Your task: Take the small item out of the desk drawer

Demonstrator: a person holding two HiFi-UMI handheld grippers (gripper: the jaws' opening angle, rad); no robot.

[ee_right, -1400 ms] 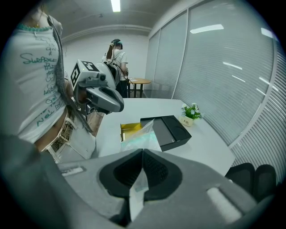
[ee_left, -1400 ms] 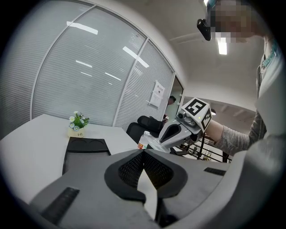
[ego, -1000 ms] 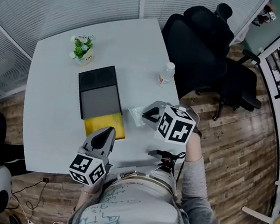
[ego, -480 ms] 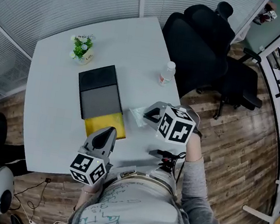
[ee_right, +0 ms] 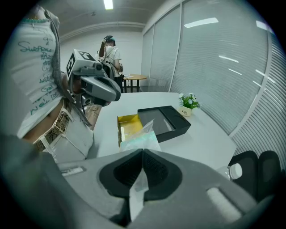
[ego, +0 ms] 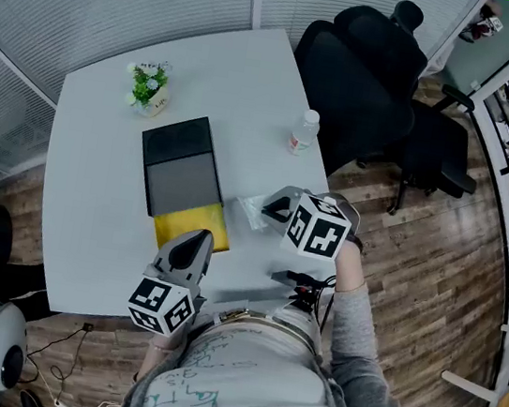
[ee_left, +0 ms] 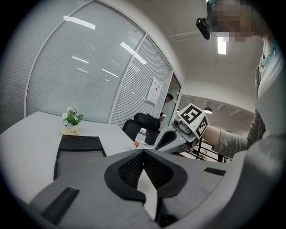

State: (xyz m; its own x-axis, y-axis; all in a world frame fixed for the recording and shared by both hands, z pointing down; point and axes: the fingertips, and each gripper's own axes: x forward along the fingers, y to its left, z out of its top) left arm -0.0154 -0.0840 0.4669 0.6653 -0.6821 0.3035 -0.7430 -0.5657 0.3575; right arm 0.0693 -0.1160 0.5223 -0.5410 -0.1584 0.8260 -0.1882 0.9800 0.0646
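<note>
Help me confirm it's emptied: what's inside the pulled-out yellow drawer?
The yellow drawer shows only bare yellow lining. Any part of it still under the black case is covered.

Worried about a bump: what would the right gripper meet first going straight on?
Probably the white table, just short of the open yellow drawer; the clear packet the right gripper holds would touch first. Depth is unclear.

The head view looks steeply down on the white table (ego: 91, 221). Both gripper views look closely across it, and all share the black drawer box (ego: 181, 154) toward 11 o'clock.
</note>
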